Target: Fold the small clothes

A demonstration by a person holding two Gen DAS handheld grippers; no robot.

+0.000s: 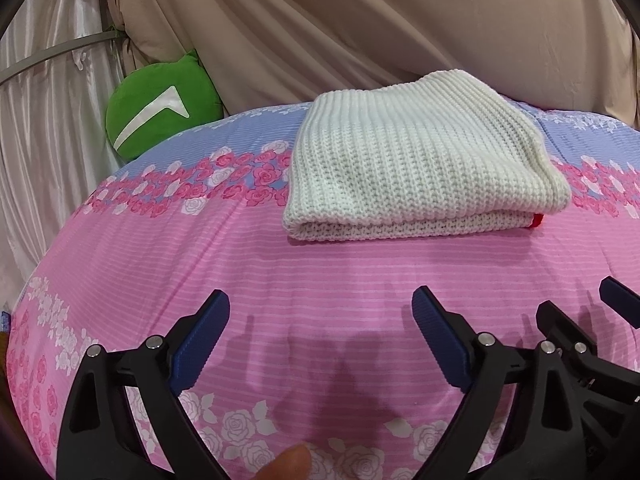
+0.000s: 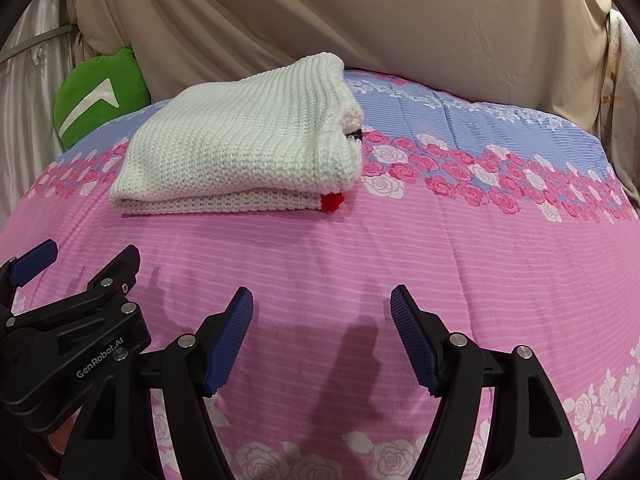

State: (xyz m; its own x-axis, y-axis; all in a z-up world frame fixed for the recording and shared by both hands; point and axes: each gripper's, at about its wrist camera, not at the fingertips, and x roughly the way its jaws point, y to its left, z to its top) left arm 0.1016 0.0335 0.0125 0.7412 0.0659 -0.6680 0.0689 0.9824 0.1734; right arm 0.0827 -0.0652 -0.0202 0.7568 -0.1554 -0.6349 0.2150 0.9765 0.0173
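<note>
Knitwear (image 1: 420, 160), a white chunky-ribbed piece, is lying folded into a thick rectangle on the quilt (image 1: 280, 264), seen first from the left wrist: its top layer is showing neat vertical ribs, its near edge is stacking in two or three layers, and a small red bit is peeking out at the near right corner. It is sitting where the quilt's pink stripes are meeting a band of roses and a blue strip, well apart from the left gripper (image 1: 320, 320), whose blue-padded jaws are standing wide apart with nothing between them. A green cushion (image 1: 160, 112) is leaning against beige drapes (image 1: 400, 20) at the far left. A fingertip (image 1: 286, 464) is showing at the bottom edge. From the right wrist, the knitwear (image 2: 240, 148) is lying to the upper left, its right end showing folded layers, a red tip and a dark bit. The right gripper (image 2: 322, 320) is hovering over bare quilt (image 2: 480, 248), jaws parted and empty.
</note>
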